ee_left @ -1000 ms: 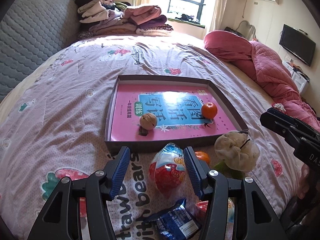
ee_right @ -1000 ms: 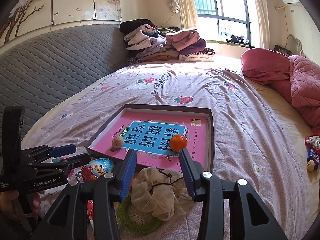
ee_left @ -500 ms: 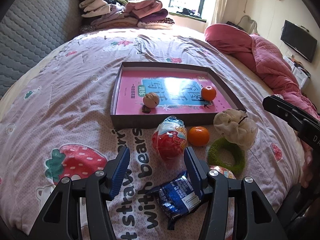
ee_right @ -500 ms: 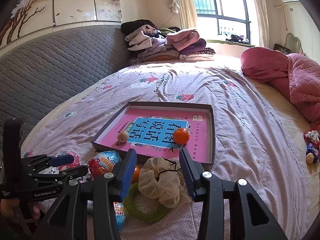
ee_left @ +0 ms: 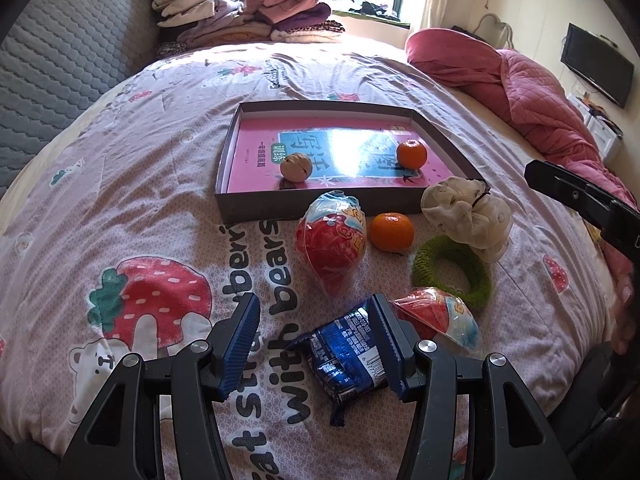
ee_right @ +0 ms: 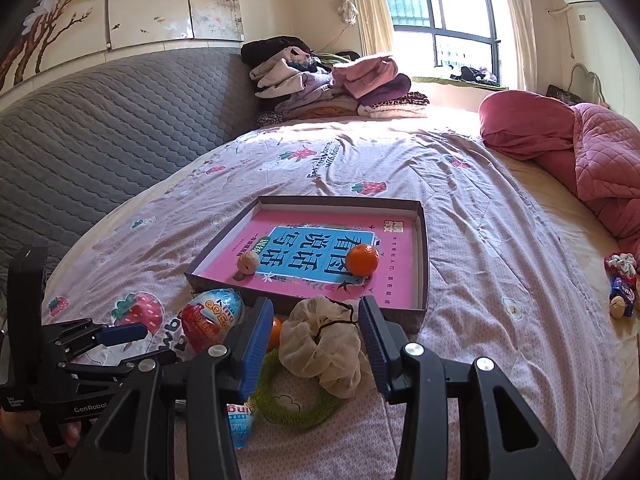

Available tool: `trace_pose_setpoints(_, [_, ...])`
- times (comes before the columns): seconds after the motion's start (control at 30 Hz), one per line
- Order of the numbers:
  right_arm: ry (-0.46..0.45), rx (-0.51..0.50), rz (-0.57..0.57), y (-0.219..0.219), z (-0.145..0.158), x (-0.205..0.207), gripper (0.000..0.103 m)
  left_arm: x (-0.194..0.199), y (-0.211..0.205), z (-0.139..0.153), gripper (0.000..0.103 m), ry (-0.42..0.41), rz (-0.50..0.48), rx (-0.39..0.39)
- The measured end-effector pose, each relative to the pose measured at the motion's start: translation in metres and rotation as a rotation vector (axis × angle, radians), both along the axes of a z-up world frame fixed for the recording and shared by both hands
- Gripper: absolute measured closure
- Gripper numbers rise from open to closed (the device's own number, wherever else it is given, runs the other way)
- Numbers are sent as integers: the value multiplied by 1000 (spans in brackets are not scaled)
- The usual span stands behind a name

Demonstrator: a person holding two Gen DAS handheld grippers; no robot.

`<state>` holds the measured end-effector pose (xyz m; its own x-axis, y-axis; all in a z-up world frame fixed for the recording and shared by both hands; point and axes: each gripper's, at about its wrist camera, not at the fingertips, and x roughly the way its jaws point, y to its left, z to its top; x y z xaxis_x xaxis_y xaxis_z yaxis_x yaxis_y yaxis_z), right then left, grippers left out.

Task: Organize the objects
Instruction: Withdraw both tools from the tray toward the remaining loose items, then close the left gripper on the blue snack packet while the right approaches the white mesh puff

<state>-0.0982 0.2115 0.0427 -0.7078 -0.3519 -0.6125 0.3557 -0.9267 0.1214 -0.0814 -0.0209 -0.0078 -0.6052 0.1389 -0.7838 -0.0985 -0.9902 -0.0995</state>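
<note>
Pink bedding covers the bed (ee_left: pixel 120 184), where a shallow grey tray (ee_left: pixel 256 206) holds a walnut (ee_left: pixel 296 166) and an orange (ee_left: pixel 411 153); just outside its near wall lie a red toy egg (ee_left: pixel 331 240), a second orange (ee_left: pixel 391 231), a cream scrunchie (ee_left: pixel 466 212) and a green ring (ee_left: pixel 452 268); the left hand-held gripper (ee_left: pixel 316 340) gapes wide over a blue snack packet (ee_left: pixel 344 356); the right hand-held gripper (ee_right: pixel 316 344) stands released, its fingers either side of the scrunchie.
</note>
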Motion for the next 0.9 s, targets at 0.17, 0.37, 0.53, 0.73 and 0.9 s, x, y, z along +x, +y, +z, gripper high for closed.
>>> trace_pose_setpoints(0.17, [0,1,-1,0,-2,1,59,2,3,-4,45,-15,-6,-1])
trace_pose_setpoints(0.37, [-6,-3,-4,2,-3,1,59,3,9,-7,45,-30,-15,-2])
trace_pose_setpoints(0.53, [-7,-2,-4,2,-4,1,59,2,14,-10,45,-39,-21,-4])
trace_pose_setpoints(0.73, [-13,-2,-6,4,-6,1,59,-1,19,-13,45,-51,-19,-5])
trace_pose_setpoints(0.9, [-16,3,-6,3,-9,0,59,-2,26,-15,45,-57,-20,-28])
